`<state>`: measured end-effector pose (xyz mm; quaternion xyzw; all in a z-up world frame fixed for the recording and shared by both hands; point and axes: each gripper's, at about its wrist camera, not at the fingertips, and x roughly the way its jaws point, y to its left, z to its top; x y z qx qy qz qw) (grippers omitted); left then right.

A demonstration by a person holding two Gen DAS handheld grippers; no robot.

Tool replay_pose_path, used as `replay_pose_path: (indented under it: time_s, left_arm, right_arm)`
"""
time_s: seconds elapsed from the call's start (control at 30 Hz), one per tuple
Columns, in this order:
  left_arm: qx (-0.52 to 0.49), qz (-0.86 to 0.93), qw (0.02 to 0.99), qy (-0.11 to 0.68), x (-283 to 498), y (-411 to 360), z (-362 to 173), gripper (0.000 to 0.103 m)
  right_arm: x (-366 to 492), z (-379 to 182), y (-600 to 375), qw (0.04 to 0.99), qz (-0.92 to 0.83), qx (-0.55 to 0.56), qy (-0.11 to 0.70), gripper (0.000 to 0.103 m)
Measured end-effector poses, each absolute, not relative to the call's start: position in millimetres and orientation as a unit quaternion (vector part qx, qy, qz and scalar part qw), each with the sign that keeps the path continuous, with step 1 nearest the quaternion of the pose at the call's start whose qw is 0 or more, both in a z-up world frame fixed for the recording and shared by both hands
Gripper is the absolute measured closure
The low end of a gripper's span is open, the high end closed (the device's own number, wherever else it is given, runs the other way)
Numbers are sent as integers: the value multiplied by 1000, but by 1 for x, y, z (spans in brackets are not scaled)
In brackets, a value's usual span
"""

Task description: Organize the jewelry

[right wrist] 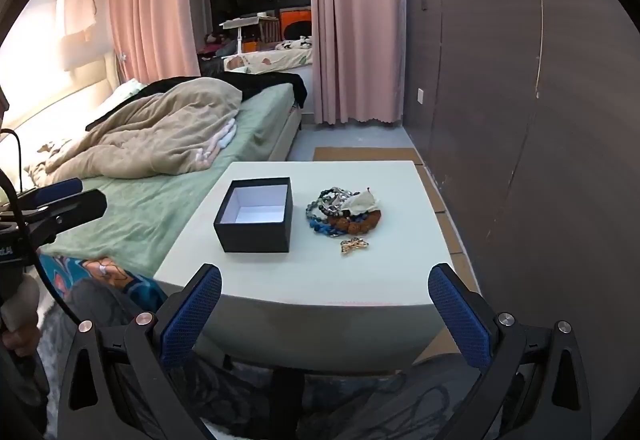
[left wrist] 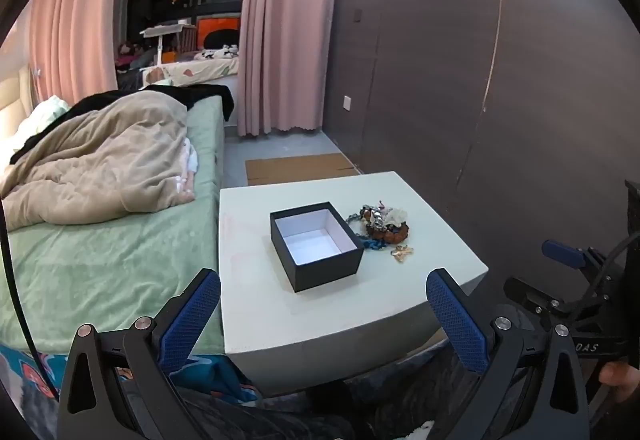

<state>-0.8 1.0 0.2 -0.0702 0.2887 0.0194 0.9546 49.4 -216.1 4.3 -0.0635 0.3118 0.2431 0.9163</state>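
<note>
An open black box (left wrist: 316,245) with a white inside stands on a white table (left wrist: 280,320); it also shows in the right wrist view (right wrist: 255,215). To its right lies a pile of bead bracelets and jewelry (left wrist: 382,224) (right wrist: 344,211), with a small gold piece (left wrist: 402,253) (right wrist: 354,245) in front of it. My left gripper (left wrist: 324,280) is open and empty, before the table's near edge. My right gripper (right wrist: 325,276) is open and empty, also short of the table.
A bed (left wrist: 108,248) with a green sheet and beige quilt (right wrist: 160,128) runs along the table's left side. A dark panelled wall (right wrist: 520,120) is to the right. Cardboard (left wrist: 300,168) lies on the floor behind the table. Pink curtains (right wrist: 352,20) hang at the back.
</note>
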Motion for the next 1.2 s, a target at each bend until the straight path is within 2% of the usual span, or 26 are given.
replay_pose_path:
  time_s: [0.13,1.2]
  left_arm:
    - [-49,22,956,287,-3,-6,4,1]
    - [-62,-5,954,292,-2,-12,-4,1]
  right_arm:
    - [52,2,-220,915,241,-41,322,0]
    - [41,-3,-229,922,207,-26,327,0]
